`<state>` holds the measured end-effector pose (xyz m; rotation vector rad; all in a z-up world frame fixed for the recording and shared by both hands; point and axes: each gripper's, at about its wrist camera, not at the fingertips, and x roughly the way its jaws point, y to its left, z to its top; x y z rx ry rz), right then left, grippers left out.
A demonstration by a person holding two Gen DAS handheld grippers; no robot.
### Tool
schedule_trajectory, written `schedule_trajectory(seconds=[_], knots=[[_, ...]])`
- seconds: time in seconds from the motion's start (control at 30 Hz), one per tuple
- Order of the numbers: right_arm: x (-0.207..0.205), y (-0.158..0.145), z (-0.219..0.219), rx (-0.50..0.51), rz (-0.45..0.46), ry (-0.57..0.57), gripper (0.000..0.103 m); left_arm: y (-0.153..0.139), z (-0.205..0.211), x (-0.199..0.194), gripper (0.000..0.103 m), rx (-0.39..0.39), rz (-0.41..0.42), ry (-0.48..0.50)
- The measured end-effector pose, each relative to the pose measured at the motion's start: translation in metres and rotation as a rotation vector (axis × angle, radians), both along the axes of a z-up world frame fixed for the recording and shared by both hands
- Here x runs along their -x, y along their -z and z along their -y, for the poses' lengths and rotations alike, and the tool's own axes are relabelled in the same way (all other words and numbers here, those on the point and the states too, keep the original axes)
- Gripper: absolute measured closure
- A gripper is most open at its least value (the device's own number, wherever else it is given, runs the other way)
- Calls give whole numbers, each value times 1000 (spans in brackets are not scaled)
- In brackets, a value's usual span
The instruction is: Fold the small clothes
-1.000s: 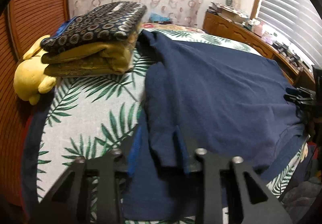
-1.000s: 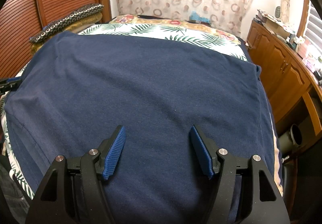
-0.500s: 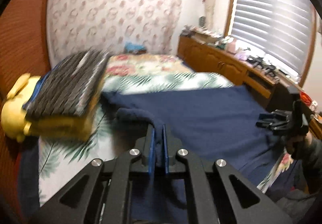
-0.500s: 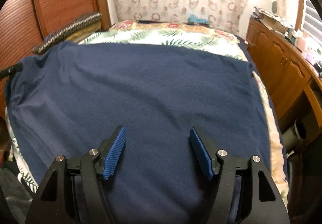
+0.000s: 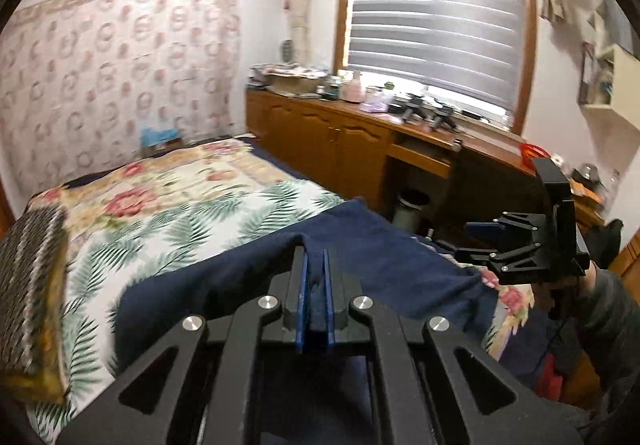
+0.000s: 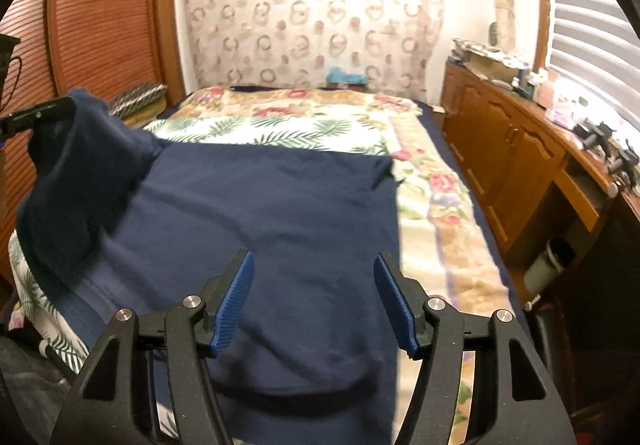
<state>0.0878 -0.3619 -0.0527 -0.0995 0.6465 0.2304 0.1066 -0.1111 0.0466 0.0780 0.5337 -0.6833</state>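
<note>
Holding the navy garment (image 6: 260,213) by its nine-o'clock edge, our left gripper (image 5: 315,287) is clamped on cloth, lifted; our right gripper (image 6: 314,297) hangs parted and empty. First fold begun; rest remains on the bed (image 6: 436,205).

The shirt (image 6: 272,213) lies spread on the bed (image 6: 436,213). Its left corner is lifted up in the left gripper (image 5: 314,285). The folded pile (image 6: 138,95) sits behind it on the left. The cabinets (image 6: 508,149) stand right of the bed.
</note>
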Motion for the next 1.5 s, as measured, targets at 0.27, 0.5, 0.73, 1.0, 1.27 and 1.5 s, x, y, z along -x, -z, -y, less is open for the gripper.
schedule_trajectory(seconds=[0.27, 0.5, 0.73, 1.0, 1.27, 1.5], knots=[[4, -1, 19, -35, 6, 27, 40, -14, 60, -7, 97, -31, -18, 73], [6, 9, 10, -42, -12, -4, 40, 8, 69, -7, 65, -95, -76, 69], [-2, 12, -7, -45, -28, -43, 40, 14, 35, 1, 50, -96, -77, 0], [-26, 14, -48, -32, -52, -140, 40, 33, -16, 3, 50, -90, -97, -122], [-49, 27, -88, -3, -107, -236, 40, 53, -52, 5, 50, -61, -136, -210], [-60, 44, -108, 26, -168, -284, 40, 68, -73, 4, 50, -50, -159, -262]])
